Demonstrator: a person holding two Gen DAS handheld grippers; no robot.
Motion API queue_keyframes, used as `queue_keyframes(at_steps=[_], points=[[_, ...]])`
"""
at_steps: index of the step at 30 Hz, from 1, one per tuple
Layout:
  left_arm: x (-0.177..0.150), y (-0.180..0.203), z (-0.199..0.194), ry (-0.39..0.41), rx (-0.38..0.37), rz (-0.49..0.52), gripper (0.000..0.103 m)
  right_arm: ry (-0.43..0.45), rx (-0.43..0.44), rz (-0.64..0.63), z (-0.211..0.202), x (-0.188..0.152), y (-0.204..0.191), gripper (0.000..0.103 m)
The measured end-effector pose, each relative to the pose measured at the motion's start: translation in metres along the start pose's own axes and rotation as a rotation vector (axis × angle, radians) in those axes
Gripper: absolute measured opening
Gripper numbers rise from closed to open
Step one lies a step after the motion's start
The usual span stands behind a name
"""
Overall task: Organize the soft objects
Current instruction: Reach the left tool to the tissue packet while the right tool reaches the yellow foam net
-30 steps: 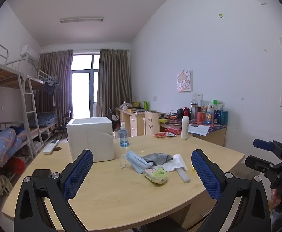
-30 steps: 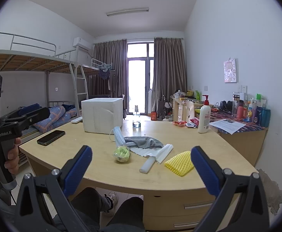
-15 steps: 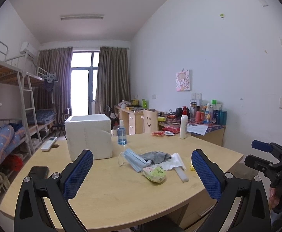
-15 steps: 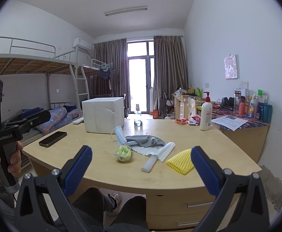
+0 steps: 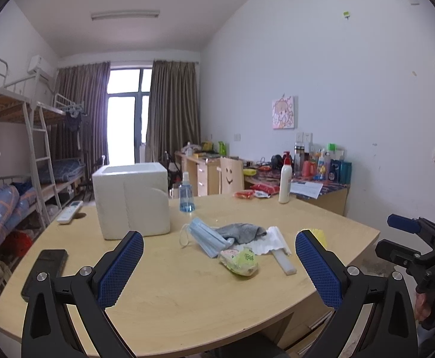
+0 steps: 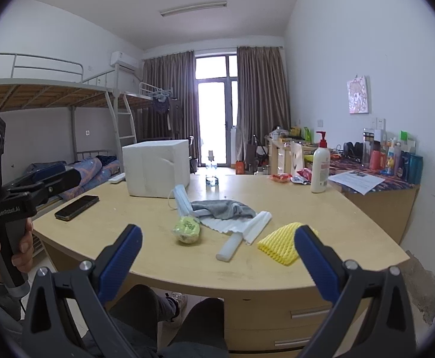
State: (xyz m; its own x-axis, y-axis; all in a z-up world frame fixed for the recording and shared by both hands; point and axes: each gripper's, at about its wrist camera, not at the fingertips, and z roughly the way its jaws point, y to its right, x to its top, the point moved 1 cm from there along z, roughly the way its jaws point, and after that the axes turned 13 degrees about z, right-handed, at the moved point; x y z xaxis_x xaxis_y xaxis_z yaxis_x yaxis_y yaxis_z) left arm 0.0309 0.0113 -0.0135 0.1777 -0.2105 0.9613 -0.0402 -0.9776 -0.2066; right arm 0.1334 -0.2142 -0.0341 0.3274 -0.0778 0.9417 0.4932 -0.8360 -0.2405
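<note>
While nothing is gripped yet, judged to be the very start: reaching toward the first soft thing. Going from left to right in the left wrist view: black phone (image 5: 45, 271) near the left edge of the desk (image 5: 187, 298); left tool (image 5: 219, 265) spread wide and empty, held above the near part of the desk; white foam box (image 5: 132, 198) standing open-topped, left of the pile and probably the place for the soft things. Then the pile itself, at the middle of the desk: blue face mask (image 5: 207, 237), grey cloth (image 5: 241, 231) touching it and lying partly over the white foam sheet (image 5: 269, 238), green-yellow packet (image 5: 240, 262) just nearer, white foam stick (image 5: 283, 262) beside, yellow foam net (image 6: 280, 243) at the right, near the rounded near edge. Right tool (image 6: 217, 253) also spread wide and empty, held off the near edge above the person's knees.

Next move, as a guess: lower one tool onto the mask or the cloth, pinch a raised fold, lift, carry left to the box. Needs a low approach, since both lie flat.

Plenty of bare wood between tools and pile. Spray bottle (image 5: 186, 192) and lotion bottle (image 5: 285, 183) standing farther back, well apart from the pile.
</note>
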Motion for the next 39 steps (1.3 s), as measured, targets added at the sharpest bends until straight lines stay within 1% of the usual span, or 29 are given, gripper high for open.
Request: queue_keyframes(at_steps=[7, 10, 12, 17, 22, 24, 27, 30, 33, 35, 36, 37, 39], points=[[-0.005, -0.004, 0.029, -0.067, -0.021, -0.017, 0.102, -0.032, -0.035, 0.014, 0.017, 0.005, 0.011, 0.103], [-0.008, -0.001, 0.046, -0.099, -0.036, -0.027, 0.102, -0.064, -0.052, 0.026, 0.032, 0.003, 0.02, 0.103], [-0.012, 0.002, 0.061, -0.133, -0.061, -0.018, 0.102, -0.086, -0.068, 0.036, 0.043, 0.001, 0.025, 0.103], [-0.02, 0.007, 0.089, -0.182, -0.087, -0.008, 0.102, -0.128, -0.088, 0.059, 0.068, -0.003, 0.04, 0.103], [-0.025, 0.014, 0.12, -0.251, -0.11, 0.005, 0.102, -0.16, -0.112, 0.078, 0.088, -0.002, 0.055, 0.103], [-0.029, 0.02, 0.134, -0.292, -0.112, 0.017, 0.102, -0.167, -0.127, 0.08, 0.094, -0.001, 0.06, 0.103], [-0.034, 0.025, 0.15, -0.332, -0.13, -0.001, 0.102, -0.187, -0.13, 0.092, 0.107, -0.003, 0.067, 0.103], [-0.04, 0.032, 0.168, -0.391, -0.129, -0.006, 0.102, -0.198, -0.14, 0.092, 0.114, -0.005, 0.072, 0.103], [-0.044, 0.037, 0.179, -0.426, -0.128, -0.003, 0.102, -0.206, -0.149, 0.108, 0.12, -0.005, 0.081, 0.103], [-0.046, 0.039, 0.184, -0.446, -0.128, -0.009, 0.1, -0.212, -0.164, 0.117, 0.123, -0.006, 0.087, 0.103], [-0.047, 0.041, 0.188, -0.46, -0.125, -0.012, 0.095, -0.217, -0.168, 0.119, 0.125, -0.007, 0.09, 0.103], [-0.048, 0.042, 0.192, -0.473, -0.123, -0.011, 0.093, -0.221, -0.169, 0.124, 0.127, -0.008, 0.092, 0.103], [-0.049, 0.045, 0.199, -0.498, -0.112, -0.005, 0.092, -0.223, -0.167, 0.135, 0.128, -0.008, 0.097, 0.103]])
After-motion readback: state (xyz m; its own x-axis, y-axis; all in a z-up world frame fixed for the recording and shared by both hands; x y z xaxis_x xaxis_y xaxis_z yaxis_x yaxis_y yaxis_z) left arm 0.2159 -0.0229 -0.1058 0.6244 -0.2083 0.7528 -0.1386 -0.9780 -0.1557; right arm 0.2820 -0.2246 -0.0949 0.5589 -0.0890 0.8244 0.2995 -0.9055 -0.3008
